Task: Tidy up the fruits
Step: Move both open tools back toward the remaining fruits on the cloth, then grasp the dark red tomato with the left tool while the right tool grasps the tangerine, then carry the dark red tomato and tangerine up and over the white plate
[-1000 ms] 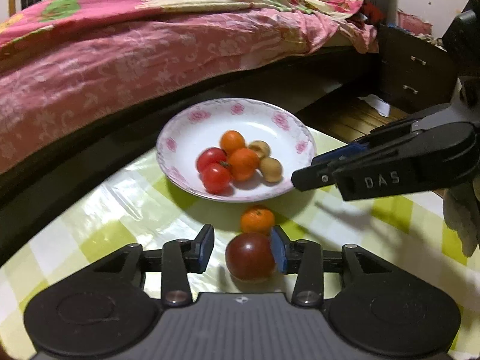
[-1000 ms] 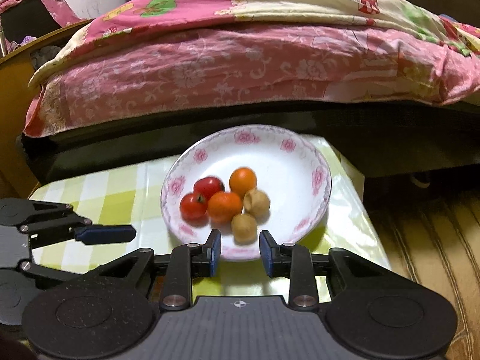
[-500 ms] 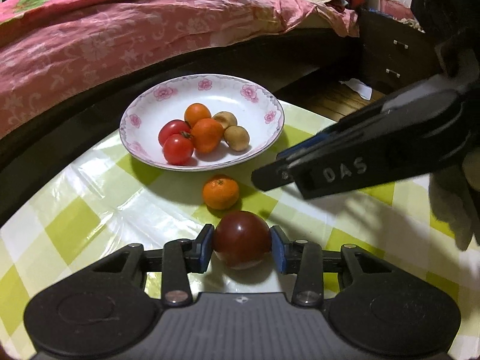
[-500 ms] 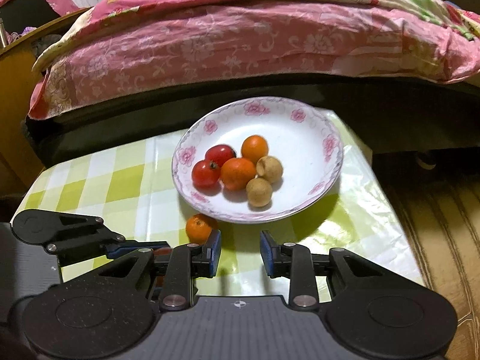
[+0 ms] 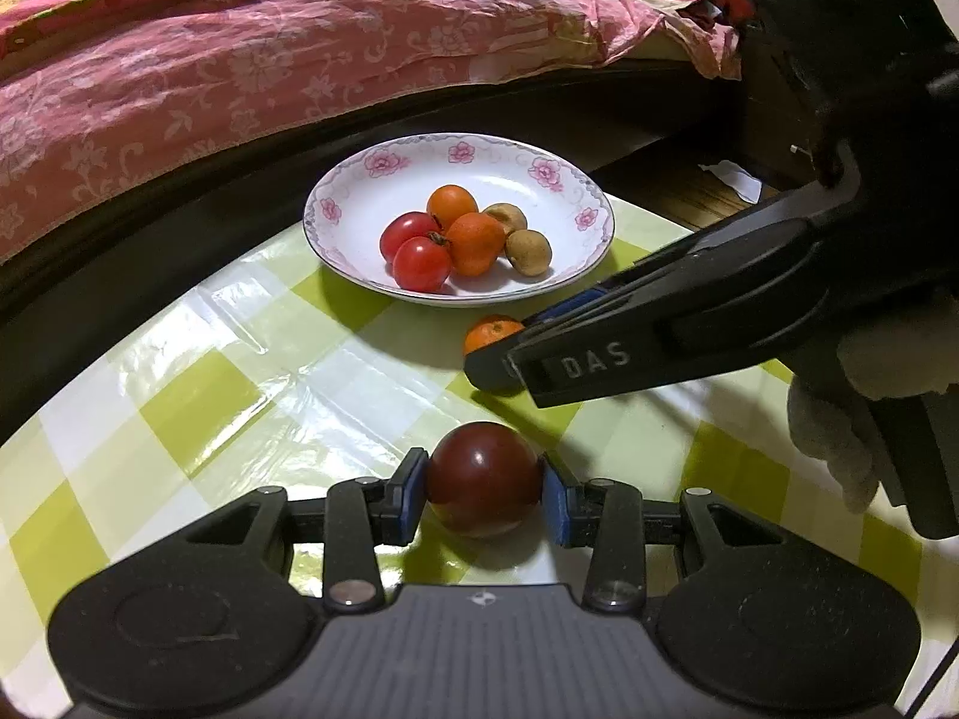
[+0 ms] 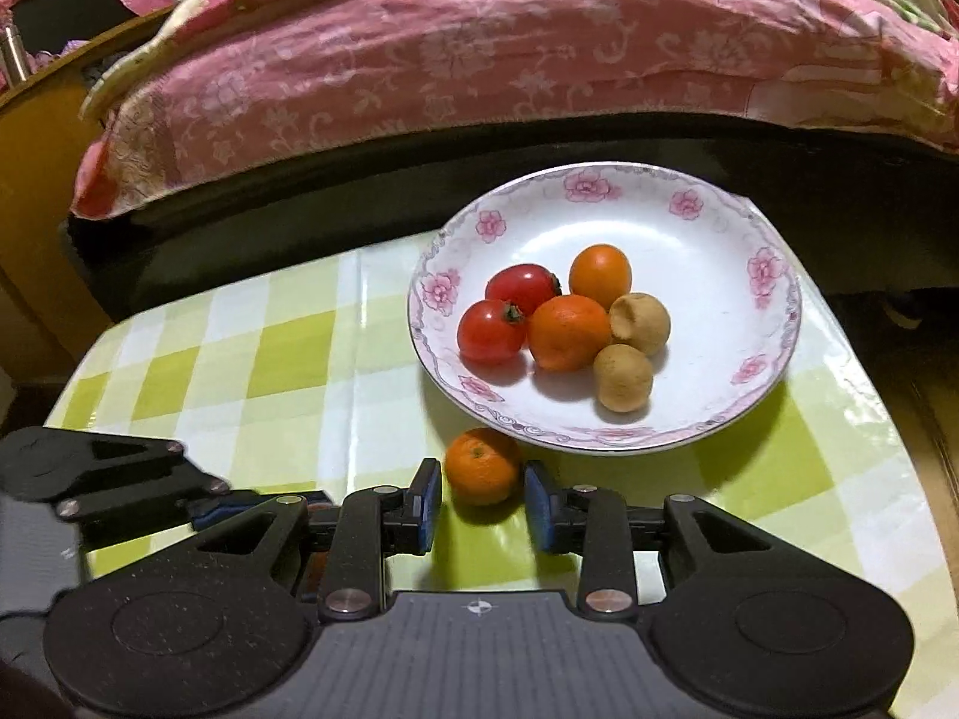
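My left gripper (image 5: pixel 484 497) is shut on a dark red tomato (image 5: pixel 483 486), just above the checked tablecloth. My right gripper (image 6: pixel 483 503) is open around a small orange mandarin (image 6: pixel 483 466) on the cloth, its pads a little apart from the fruit. The mandarin (image 5: pixel 488 332) shows in the left wrist view, partly hidden by the right gripper (image 5: pixel 515 353). A white flowered plate (image 6: pixel 707 227) behind it holds two red tomatoes (image 6: pixel 491 331), two oranges (image 6: pixel 566 332) and two brown longans (image 6: pixel 623 376). The plate (image 5: pixel 359 192) also shows in the left wrist view.
The small table has a green-and-white checked cloth (image 6: pixel 287 353). A bed with a pink quilt (image 6: pixel 455 54) stands close behind it. The table's right edge drops to a wooden floor (image 6: pixel 935 395). A dark drawer unit (image 5: pixel 773 114) stands at the right.
My left gripper has closed on the dark tomato and drawn back from the plate. My right gripper has pulled back and lowered, so its jaws now flank the mandarin.
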### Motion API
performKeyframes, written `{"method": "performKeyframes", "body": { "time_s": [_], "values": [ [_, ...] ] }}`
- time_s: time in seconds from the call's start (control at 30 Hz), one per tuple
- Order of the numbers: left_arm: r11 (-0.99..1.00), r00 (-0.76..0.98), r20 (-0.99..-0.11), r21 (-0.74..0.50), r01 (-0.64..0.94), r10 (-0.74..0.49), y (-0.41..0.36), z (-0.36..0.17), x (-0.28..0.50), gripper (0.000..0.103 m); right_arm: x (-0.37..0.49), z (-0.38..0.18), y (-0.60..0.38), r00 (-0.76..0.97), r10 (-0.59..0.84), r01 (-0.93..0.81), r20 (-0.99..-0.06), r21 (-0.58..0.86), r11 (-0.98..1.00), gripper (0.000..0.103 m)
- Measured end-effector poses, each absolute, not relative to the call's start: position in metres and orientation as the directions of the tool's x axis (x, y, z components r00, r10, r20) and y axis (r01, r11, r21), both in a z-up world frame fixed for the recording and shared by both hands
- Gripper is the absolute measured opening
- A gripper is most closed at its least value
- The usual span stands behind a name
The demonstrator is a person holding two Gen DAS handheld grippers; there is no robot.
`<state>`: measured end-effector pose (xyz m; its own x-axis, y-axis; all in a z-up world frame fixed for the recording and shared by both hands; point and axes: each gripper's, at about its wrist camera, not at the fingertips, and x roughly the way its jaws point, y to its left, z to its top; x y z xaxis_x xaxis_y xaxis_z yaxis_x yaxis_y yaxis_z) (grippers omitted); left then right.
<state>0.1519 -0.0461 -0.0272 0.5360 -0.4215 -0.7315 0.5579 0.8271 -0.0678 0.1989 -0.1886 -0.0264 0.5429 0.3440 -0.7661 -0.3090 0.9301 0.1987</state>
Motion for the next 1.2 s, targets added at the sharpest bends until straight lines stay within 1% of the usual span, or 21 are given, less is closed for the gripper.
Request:
{"method": "performKeyframes", "body": {
  "time_s": [0.13, 0.27, 0.47, 0.7, 0.9, 0.97, 1.1, 1.2],
  "values": [
    [0.829, 0.536, -0.73, -0.075, 0.554, -0.424, -0.045, -0.027, 0.152, 0.048, 0.196, -0.027, -0.18, 0.567, 0.313, -0.327, -0.762, 0.141, 0.934, 0.027],
    [0.83, 0.538, -0.731, -0.07, 0.554, -0.42, -0.045, -0.027, 0.151, 0.048, 0.195, -0.028, -0.18, 0.567, 0.307, -0.324, -0.765, 0.135, 0.936, 0.025],
    [0.831, 0.534, -0.735, -0.07, 0.552, -0.417, -0.046, -0.025, 0.147, 0.048, 0.177, -0.023, -0.189, 0.539, 0.268, -0.338, -0.798, 0.086, 0.937, 0.024],
    [0.812, 0.506, -0.751, -0.069, 0.579, -0.424, -0.053, -0.022, 0.126, 0.048, 0.133, -0.015, -0.21, 0.489, 0.217, -0.335, -0.845, 0.048, 0.941, 0.024],
    [0.805, 0.485, -0.772, -0.056, 0.591, -0.41, -0.059, -0.023, 0.103, 0.048, 0.097, -0.015, -0.218, 0.459, 0.225, -0.339, -0.86, 0.065, 0.938, 0.024],
    [0.809, 0.492, -0.774, -0.045, 0.586, -0.399, -0.06, -0.022, 0.099, 0.047, 0.093, -0.018, -0.218, 0.466, 0.225, -0.342, -0.856, 0.06, 0.938, 0.025],
    [0.829, 0.494, -0.775, -0.068, 0.555, -0.394, -0.056, -0.022, 0.097, 0.048, 0.096, -0.019, -0.22, 0.464, 0.241, -0.338, -0.853, 0.081, 0.938, 0.026],
    [0.829, 0.503, -0.772, -0.053, 0.556, -0.387, -0.057, -0.024, 0.095, 0.048, 0.098, -0.019, -0.221, 0.468, 0.249, -0.337, -0.848, 0.09, 0.937, 0.026]
  ]
}}
